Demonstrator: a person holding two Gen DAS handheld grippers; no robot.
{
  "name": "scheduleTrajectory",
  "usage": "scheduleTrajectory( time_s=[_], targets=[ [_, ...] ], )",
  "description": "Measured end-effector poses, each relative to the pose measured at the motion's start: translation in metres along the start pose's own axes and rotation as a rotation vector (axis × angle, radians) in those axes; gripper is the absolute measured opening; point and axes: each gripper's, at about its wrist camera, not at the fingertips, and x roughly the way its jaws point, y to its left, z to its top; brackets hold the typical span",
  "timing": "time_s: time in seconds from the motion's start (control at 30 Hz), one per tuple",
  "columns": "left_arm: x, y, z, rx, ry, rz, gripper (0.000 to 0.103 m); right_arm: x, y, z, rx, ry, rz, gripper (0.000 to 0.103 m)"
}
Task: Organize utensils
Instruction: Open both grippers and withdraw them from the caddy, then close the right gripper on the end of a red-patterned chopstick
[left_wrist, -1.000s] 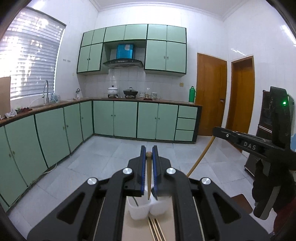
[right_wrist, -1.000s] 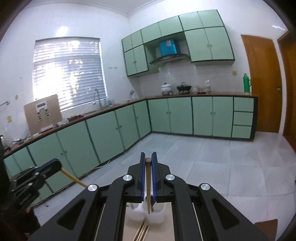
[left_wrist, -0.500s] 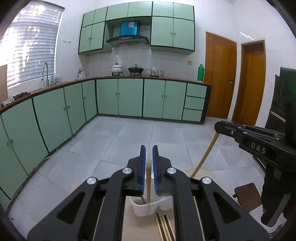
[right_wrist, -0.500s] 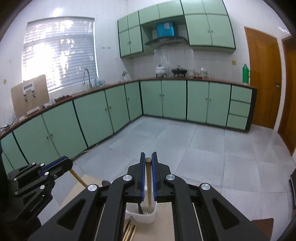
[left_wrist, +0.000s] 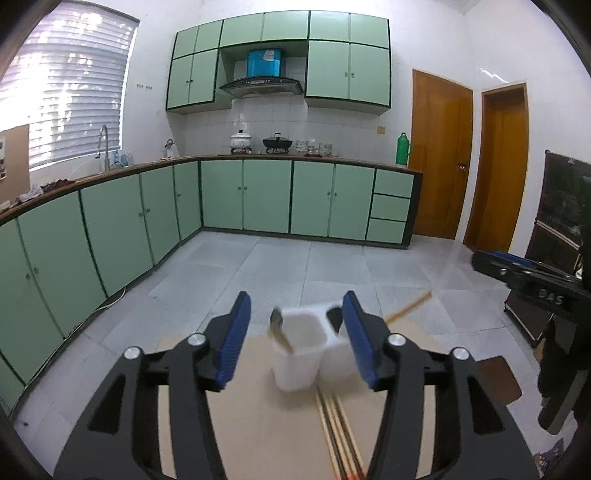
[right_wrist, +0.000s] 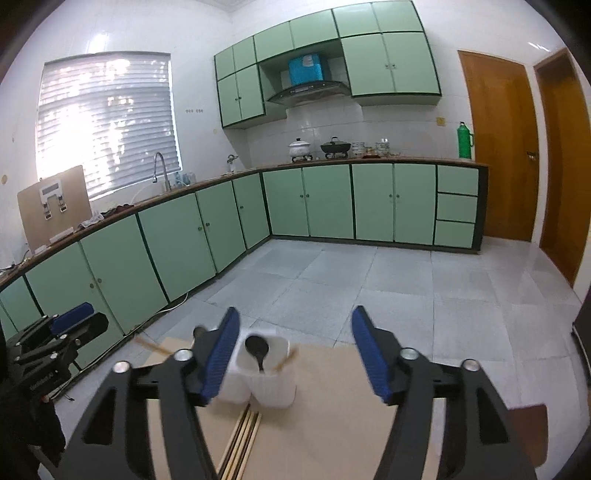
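1. Chopsticks have left both tools: a second ago each hand-held gripper was pinched on an upright wooden stick, and now the left hand-held gripper (left_wrist: 295, 338) and the right hand-held gripper (right_wrist: 293, 356) both stand with jaws apart and nothing clamped between the blue pads, having just been opening.
2. Both views have dropped towards the white two-cell utensil holder (left_wrist: 310, 349), which sat low in frame before and now fills the gap between the left tool's pads.
3. One released chopstick (right_wrist: 286, 361) leans out of the right cell of the holder in the right wrist view, blurred; I judge it is settling.
4. A second chopstick (left_wrist: 408, 307) slants out past the holder's right side in the left wrist view; which cell it landed in I cannot tell.
5. A spoon (left_wrist: 279, 329) leans in the left cell with its bowl up, and a dark ladle-like utensil (right_wrist: 257, 349) shows in the right wrist view.
6. More chopsticks (left_wrist: 338, 428) lie flat in a bundle on the tabletop (left_wrist: 258, 424), just near of the holder.
7. Judgement: two sticks are delivered, the task is partly done, and the flat bundle is the likely next pick for either free tool.
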Motion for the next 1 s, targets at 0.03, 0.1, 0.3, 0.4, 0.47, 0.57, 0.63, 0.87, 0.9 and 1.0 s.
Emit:
scheduleTrajectory(
  time_s=[0.03,0.1,0.3,0.4,0.47,0.57,0.63,0.87,0.9,1.0],
  targets=[
    [-0.006,0.000,-0.010,-0.005,0.010,0.002,0.057,-0.006,0.001,-0.011,0.002,0.007,-0.004,0.068],
    [-0.014,-0.001,-0.030,-0.003,0.032,0.015,0.060,-0.014,0.003,-0.032,0.003,0.018,-0.014,0.073],
    [-0.021,0.003,-0.103,-0.025,0.146,0.034,0.063,-0.024,0.013,-0.105,0.029,0.096,-0.041,0.078],
    [-0.017,0.005,-0.137,-0.015,0.216,0.054,0.063,-0.022,0.019,-0.133,0.020,0.140,-0.054,0.078],
    [-0.015,0.008,-0.158,-0.016,0.264,0.059,0.063,-0.019,0.024,-0.151,0.025,0.178,-0.045,0.078],
    [-0.011,0.010,-0.182,-0.014,0.322,0.069,0.063,-0.014,0.033,-0.180,0.024,0.239,-0.051,0.078],
    [-0.010,0.011,-0.191,-0.017,0.345,0.072,0.063,-0.012,0.037,-0.198,0.037,0.279,-0.042,0.076],
    [-0.006,0.015,-0.215,-0.026,0.412,0.089,0.063,-0.003,0.054,-0.233,-0.004,0.379,-0.036,0.064],
    [-0.007,0.016,-0.216,-0.027,0.419,0.092,0.063,-0.001,0.057,-0.239,-0.008,0.393,-0.028,0.063],
    [-0.006,0.016,-0.220,-0.026,0.434,0.101,0.064,0.002,0.064,-0.246,-0.019,0.423,-0.013,0.061]
  ],
)
